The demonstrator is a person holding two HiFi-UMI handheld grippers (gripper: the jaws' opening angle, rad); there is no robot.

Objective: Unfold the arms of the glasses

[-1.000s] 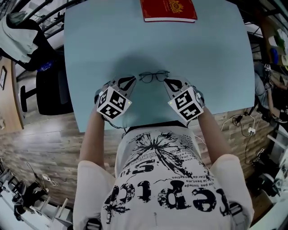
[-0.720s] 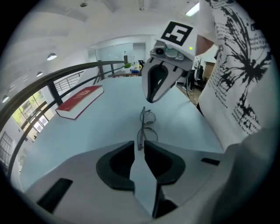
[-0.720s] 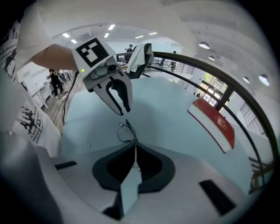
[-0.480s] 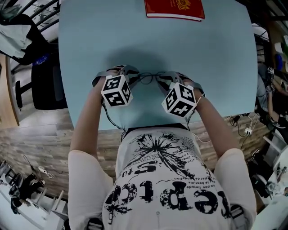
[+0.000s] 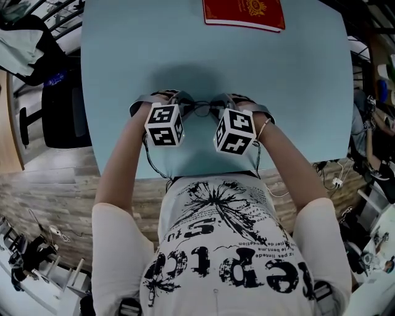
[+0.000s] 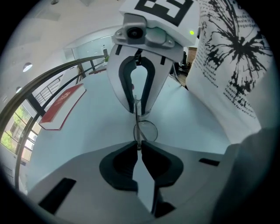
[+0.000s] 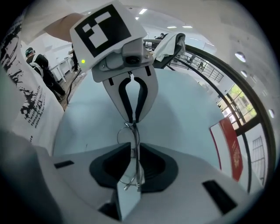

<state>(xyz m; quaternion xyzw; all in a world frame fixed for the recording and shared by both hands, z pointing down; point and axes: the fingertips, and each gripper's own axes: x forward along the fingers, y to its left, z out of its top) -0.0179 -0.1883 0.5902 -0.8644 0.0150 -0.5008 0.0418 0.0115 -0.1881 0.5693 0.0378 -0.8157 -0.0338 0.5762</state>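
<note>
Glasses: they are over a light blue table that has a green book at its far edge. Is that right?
No, the book is red, not green; the head view shows it. The rest stands: the glasses are over the light blue table, and the book lies at its far edge.

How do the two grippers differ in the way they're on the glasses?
The left gripper has its jaws pinched shut on the thin frame of the glasses. The right gripper has its jaws slightly apart, having just been opening, with the frame between them. In the head view the left gripper is at the glasses' left end and the right gripper at their right end. Both point down at the table.
</note>
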